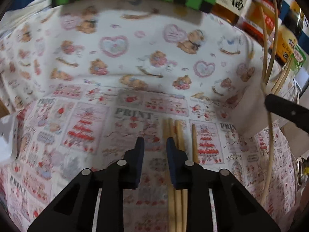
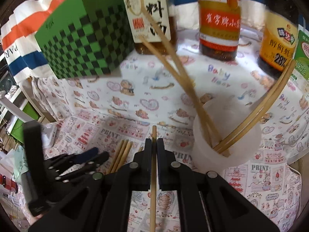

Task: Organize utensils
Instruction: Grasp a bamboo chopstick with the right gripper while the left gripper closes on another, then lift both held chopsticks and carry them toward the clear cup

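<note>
Right gripper [image 2: 154, 145] pinches one chopstick [image 2: 153, 183] near the cup [image 2: 226, 135], which already holds four sticks, while left gripper [image 1: 155, 145] hangs narrowly parted and empty beside the chopsticks [image 1: 178, 135] left on the cloth [image 1: 119, 73].

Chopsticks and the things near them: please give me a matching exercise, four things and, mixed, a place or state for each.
Things:
1. single chopstick
2. white cup
3. checkered box
4. chopsticks on the cloth

States:
a. holds several chopsticks
b. green and black
c. clamped in the right gripper
d. lying beside the left gripper

Pairs: 1-c, 2-a, 3-b, 4-d
</note>
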Tool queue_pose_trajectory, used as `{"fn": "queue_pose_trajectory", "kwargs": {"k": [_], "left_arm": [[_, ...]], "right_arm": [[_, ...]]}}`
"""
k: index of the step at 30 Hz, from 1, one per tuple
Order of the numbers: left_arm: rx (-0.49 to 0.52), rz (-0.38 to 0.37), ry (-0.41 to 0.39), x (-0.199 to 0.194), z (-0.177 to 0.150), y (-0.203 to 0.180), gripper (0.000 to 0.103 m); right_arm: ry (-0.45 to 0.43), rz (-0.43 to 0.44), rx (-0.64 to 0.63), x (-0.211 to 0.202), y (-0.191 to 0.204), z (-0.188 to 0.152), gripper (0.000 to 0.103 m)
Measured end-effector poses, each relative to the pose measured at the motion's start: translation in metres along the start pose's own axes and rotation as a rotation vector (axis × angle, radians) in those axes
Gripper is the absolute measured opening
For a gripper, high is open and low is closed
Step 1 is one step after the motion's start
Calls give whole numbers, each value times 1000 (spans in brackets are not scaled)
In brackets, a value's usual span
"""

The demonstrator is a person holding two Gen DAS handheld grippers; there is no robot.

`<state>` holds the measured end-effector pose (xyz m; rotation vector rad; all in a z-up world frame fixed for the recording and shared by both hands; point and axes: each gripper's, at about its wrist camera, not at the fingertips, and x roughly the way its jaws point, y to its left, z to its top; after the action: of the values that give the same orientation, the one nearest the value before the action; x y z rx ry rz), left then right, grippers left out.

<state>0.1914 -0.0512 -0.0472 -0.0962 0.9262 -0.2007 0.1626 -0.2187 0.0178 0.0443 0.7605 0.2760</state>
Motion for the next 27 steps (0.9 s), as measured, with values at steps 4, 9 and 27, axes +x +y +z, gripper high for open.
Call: {"fn": "queue_pose_trajectory", "kwargs": {"k": [4,9,27], "left_arm": [[34,43,25,13,12,-11,15],[61,36,47,23,14,-19,13],[78,58,143,12,5,-31,4]], "right_arm": [[-18,7,6,-10,-5,2,4],[-37,23,29,-21,-14,7,4],[-130,22,59,-62,-31,19,4]]}}
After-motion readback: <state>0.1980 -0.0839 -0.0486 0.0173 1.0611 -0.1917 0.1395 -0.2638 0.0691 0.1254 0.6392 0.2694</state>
